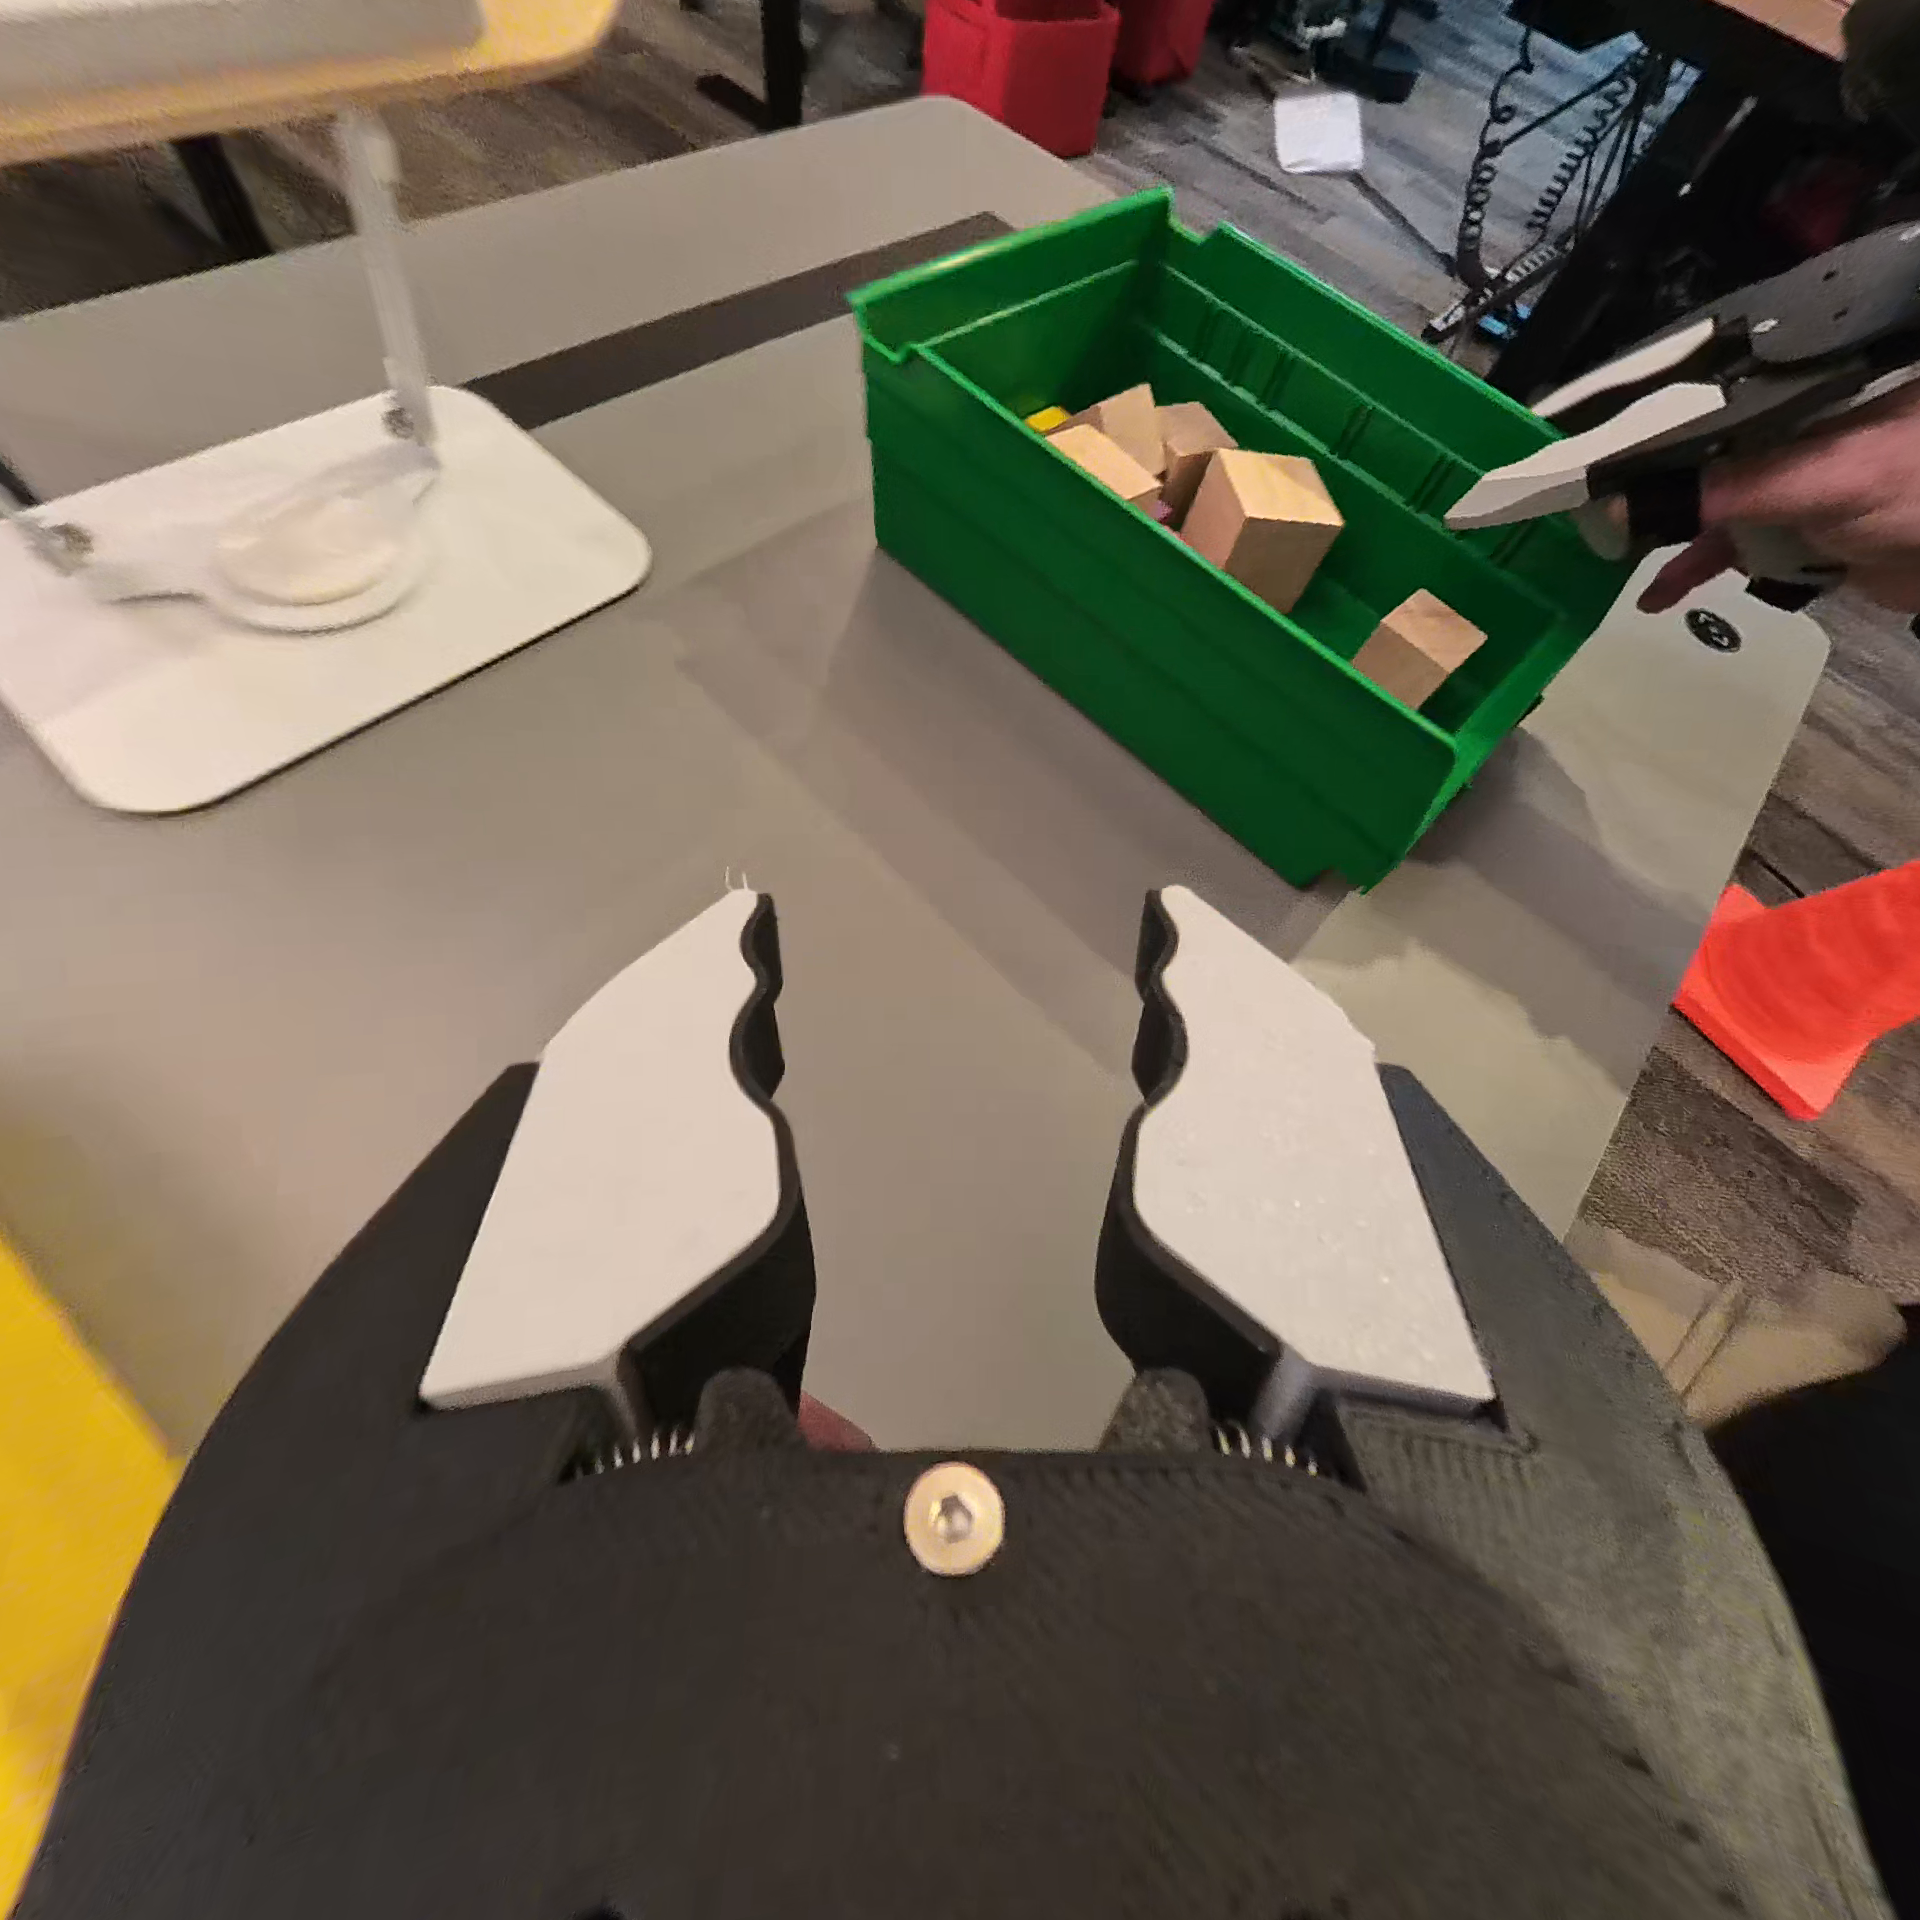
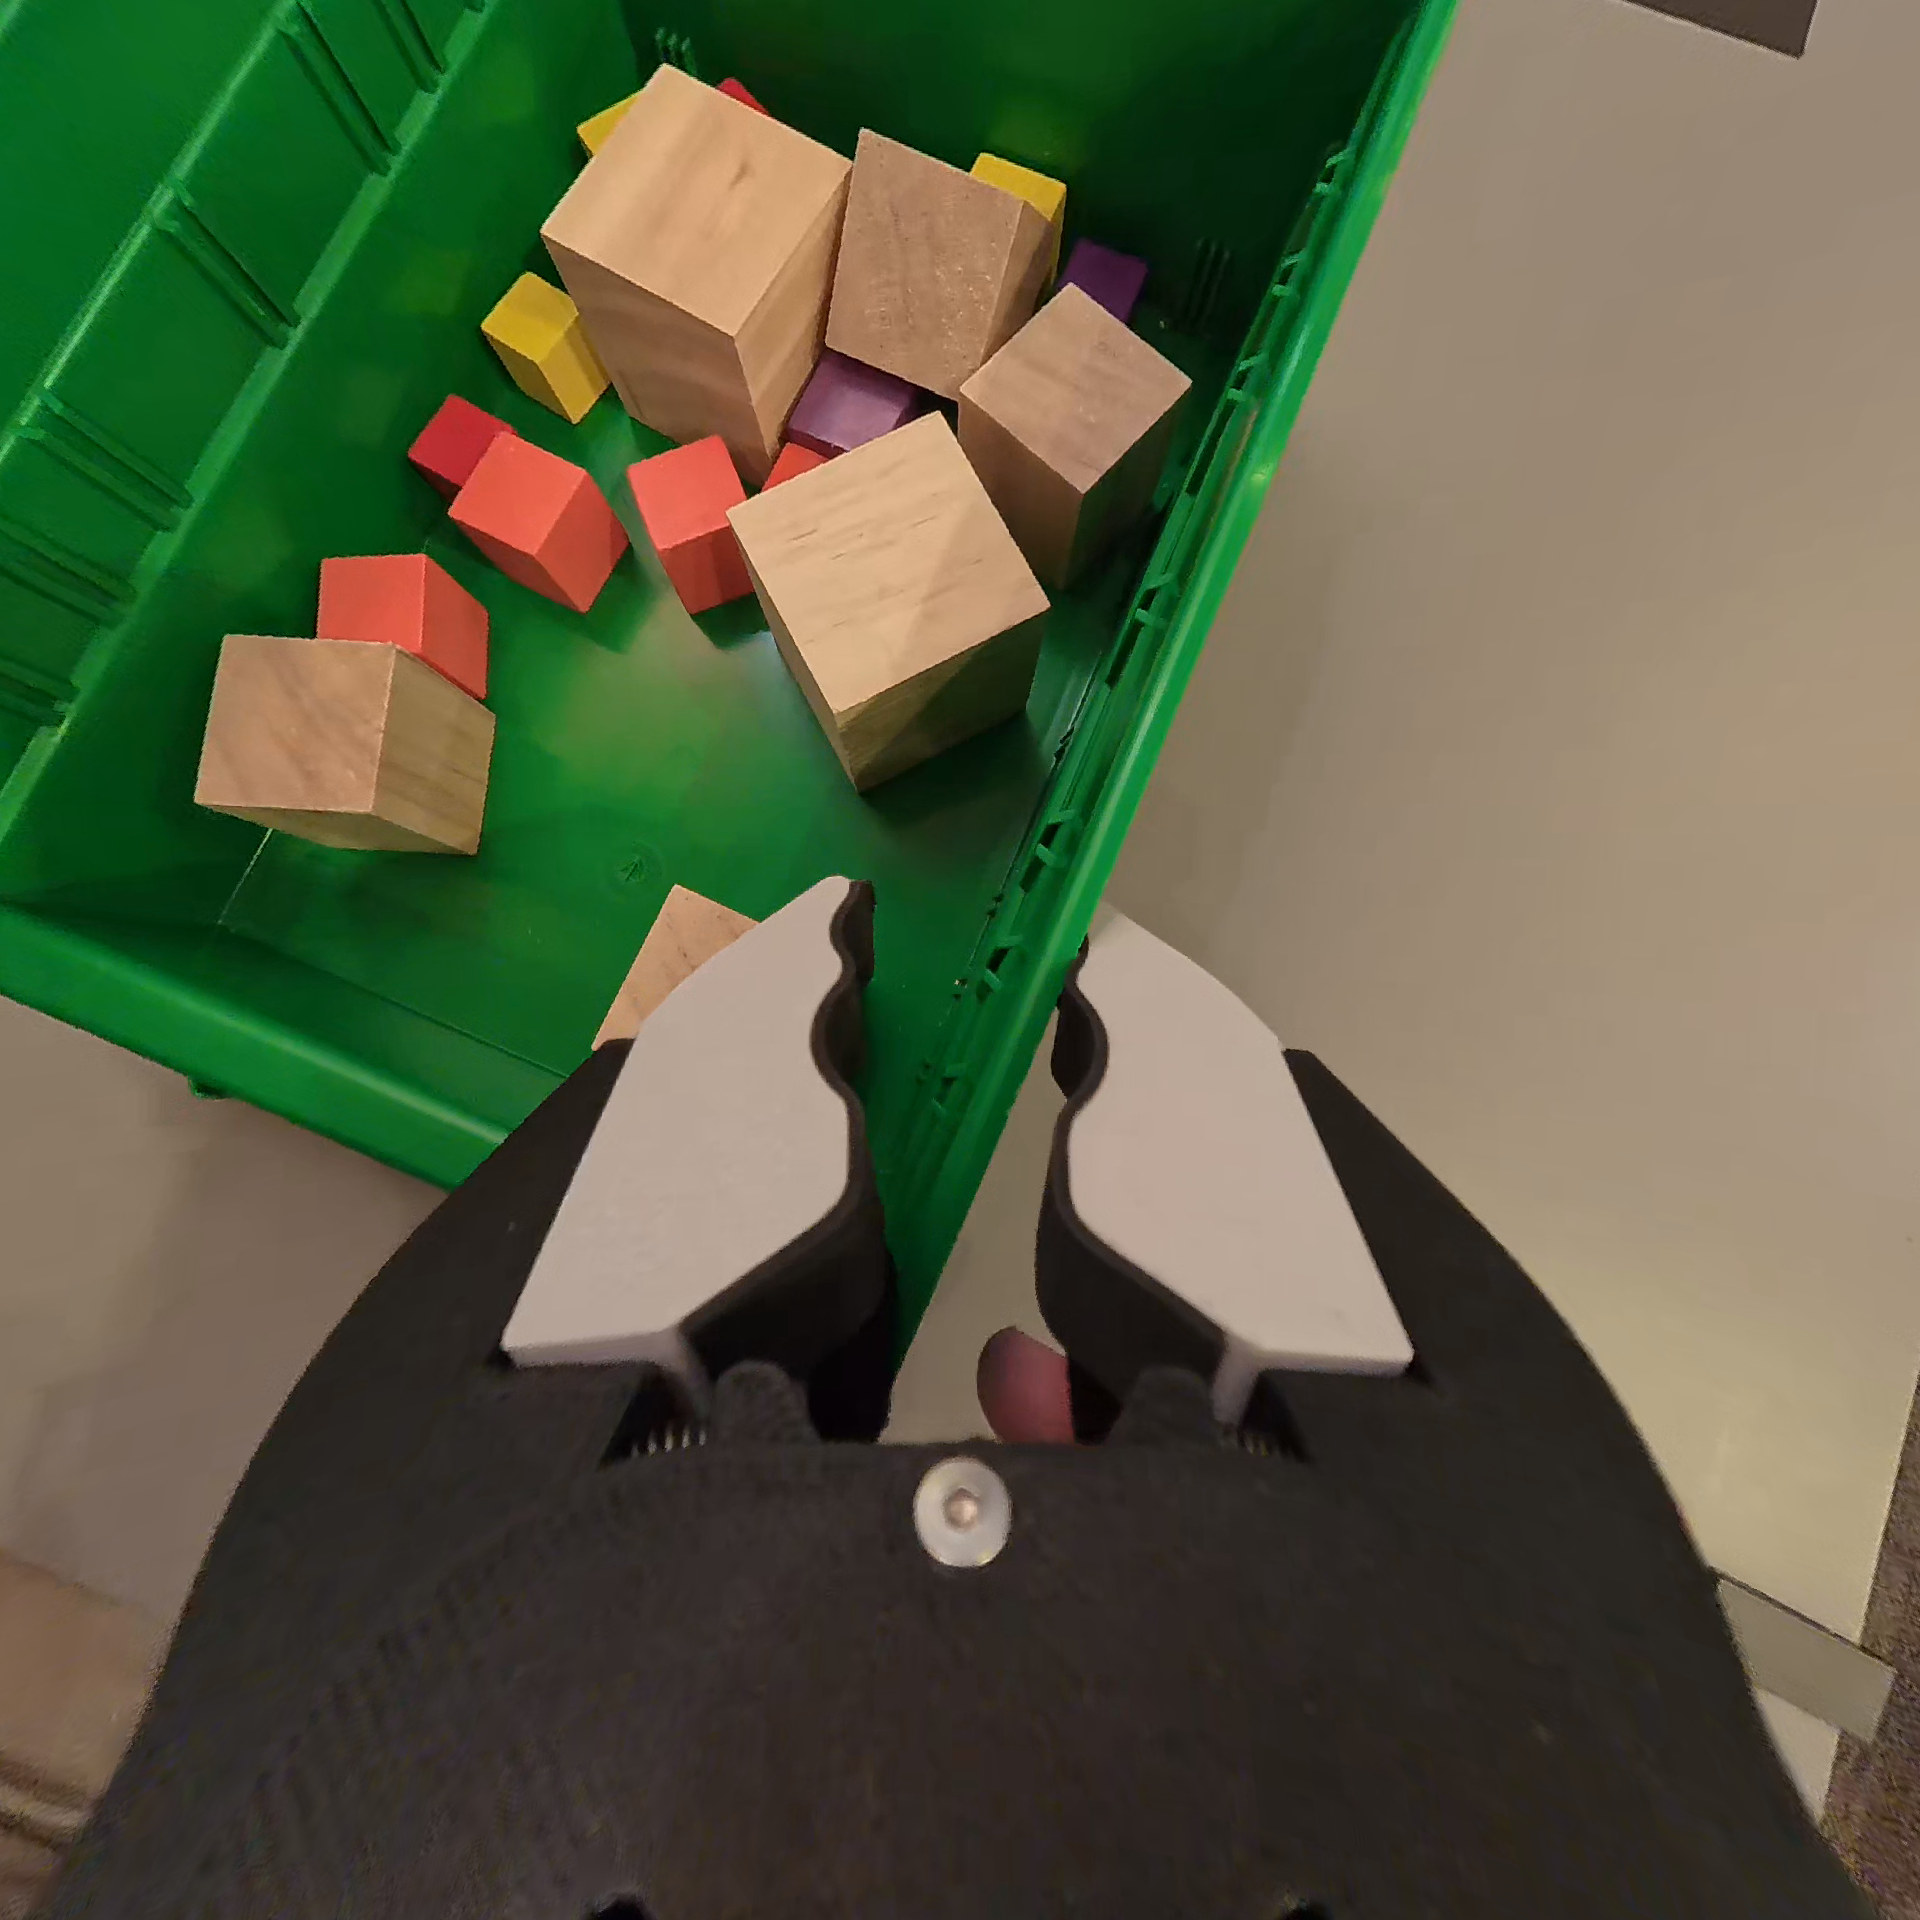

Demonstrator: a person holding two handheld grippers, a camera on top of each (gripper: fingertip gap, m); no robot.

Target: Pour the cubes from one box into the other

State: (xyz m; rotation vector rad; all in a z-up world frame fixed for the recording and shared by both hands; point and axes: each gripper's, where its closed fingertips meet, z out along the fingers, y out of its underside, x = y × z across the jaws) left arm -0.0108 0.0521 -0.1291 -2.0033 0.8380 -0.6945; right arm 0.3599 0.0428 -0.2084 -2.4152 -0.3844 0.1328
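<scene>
— On the grey table (image 1: 727,727), your green plastic box (image 1: 1143,665) sits with the wooden and coloured cubes (image 2: 727,416) inside. Your right gripper (image 2: 961,956) straddles its side wall, fingers apart, not yet clamped.

— And your left gripper (image 1: 956,925)?

— Fingers apart, holding nothing, well short of the box. Only a yellow edge (image 1: 62,1455) at your left may be the other box; I can't tell.

— Risks?

— A shallow bite on that thin wall could slip as you tilt, scattering cubes.
</scene>
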